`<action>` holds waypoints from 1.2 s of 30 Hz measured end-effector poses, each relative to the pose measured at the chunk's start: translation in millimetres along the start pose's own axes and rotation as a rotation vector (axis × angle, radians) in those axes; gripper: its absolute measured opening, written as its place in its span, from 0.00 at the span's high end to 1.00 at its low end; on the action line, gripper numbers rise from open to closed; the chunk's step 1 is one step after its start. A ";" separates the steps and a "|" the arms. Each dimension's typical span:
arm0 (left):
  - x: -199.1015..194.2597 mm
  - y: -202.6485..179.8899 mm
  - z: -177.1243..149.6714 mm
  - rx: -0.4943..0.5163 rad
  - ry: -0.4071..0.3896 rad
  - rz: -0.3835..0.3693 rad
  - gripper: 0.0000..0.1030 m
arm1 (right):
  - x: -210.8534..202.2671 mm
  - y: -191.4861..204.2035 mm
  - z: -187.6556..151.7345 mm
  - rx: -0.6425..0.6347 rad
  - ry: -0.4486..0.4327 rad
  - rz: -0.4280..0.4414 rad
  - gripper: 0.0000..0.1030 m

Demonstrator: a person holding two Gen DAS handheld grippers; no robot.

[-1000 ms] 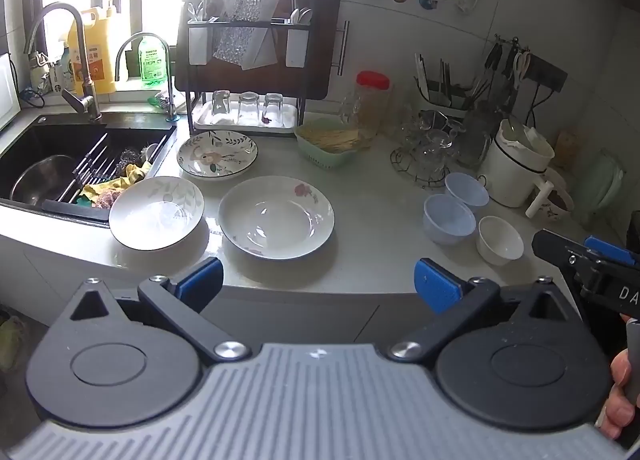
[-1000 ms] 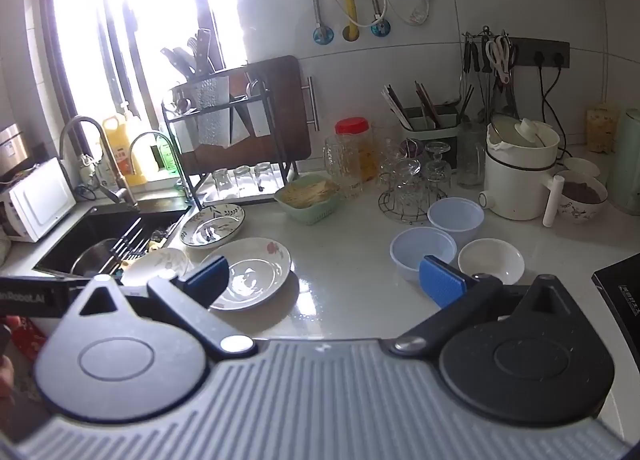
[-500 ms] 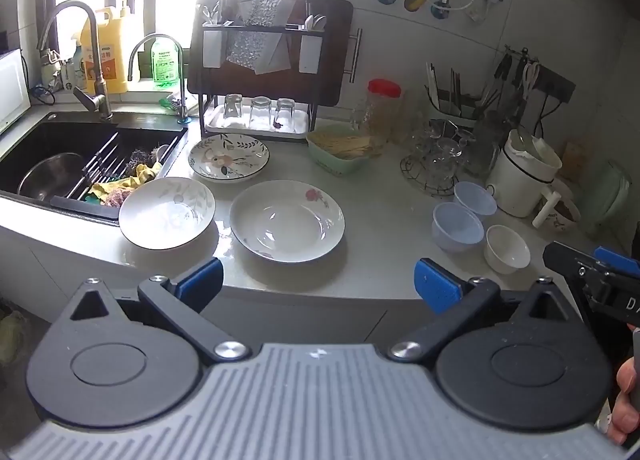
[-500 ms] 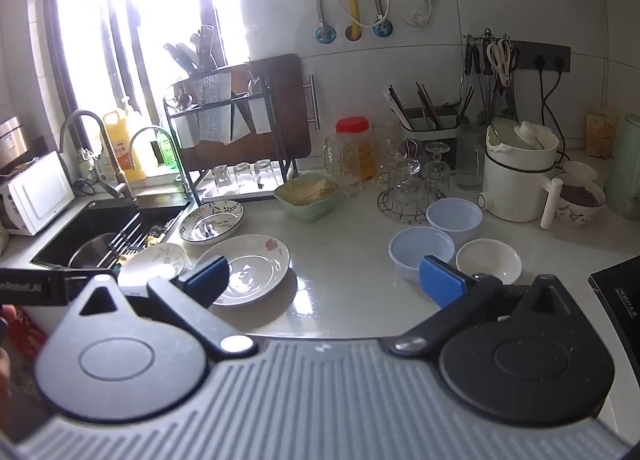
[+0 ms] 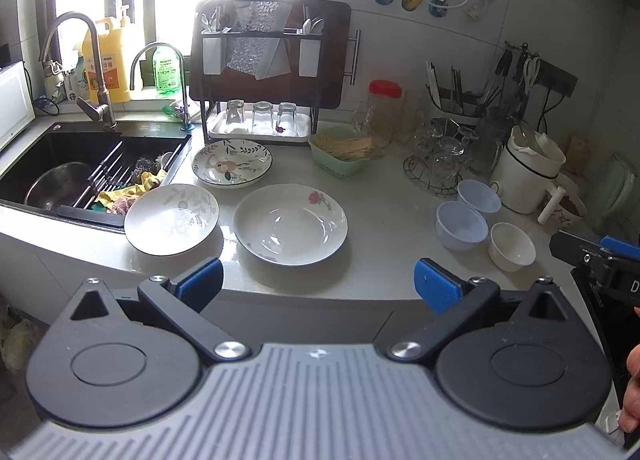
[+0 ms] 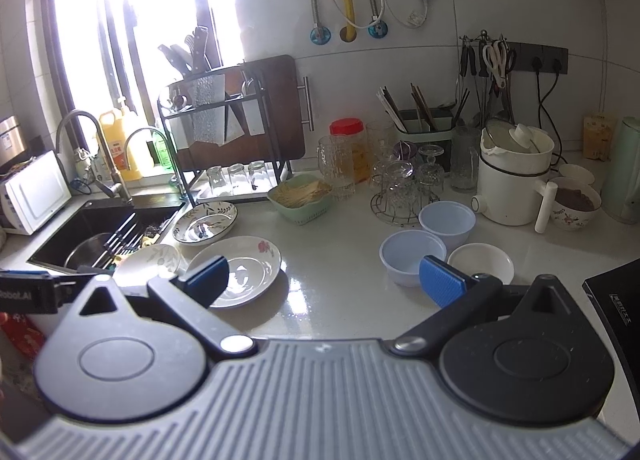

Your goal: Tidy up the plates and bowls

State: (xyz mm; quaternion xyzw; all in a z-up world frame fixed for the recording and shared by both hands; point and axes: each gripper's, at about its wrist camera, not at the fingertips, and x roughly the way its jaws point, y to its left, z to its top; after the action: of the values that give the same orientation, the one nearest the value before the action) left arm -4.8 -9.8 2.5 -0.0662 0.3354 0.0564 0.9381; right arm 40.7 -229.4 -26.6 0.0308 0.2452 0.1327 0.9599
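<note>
Left gripper (image 5: 319,280) and right gripper (image 6: 323,275) both held short of the counter (image 5: 384,216), fingers spread wide, gripping nothing. Three plates by the sink (image 5: 80,164): rose plate (image 5: 290,224), leaf-patterned plate (image 5: 172,219), floral plate (image 5: 232,163). To the right, two blue bowls (image 5: 462,226) beside a white bowl (image 5: 513,246).

Blown-out window (image 6: 160,20) backlight, fisheye-warped edges
</note>
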 end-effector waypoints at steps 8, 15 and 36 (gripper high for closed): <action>5.4 -5.6 8.7 0.009 0.012 0.029 0.00 | 6.0 -8.7 1.6 -0.002 0.018 0.013 0.00; 9.0 -8.5 13.2 0.009 0.010 0.043 0.00 | 12.4 -11.7 7.1 0.010 0.034 0.023 0.00; 23.8 10.3 1.7 -0.027 0.056 0.072 0.00 | 33.0 -12.6 7.7 0.013 0.085 0.034 0.00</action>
State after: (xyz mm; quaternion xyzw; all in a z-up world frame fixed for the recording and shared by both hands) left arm 13.1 2.1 -12.3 -0.0684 0.3629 0.0930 0.9247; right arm 75.3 -232.5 -36.7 0.0357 0.2861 0.1485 0.9460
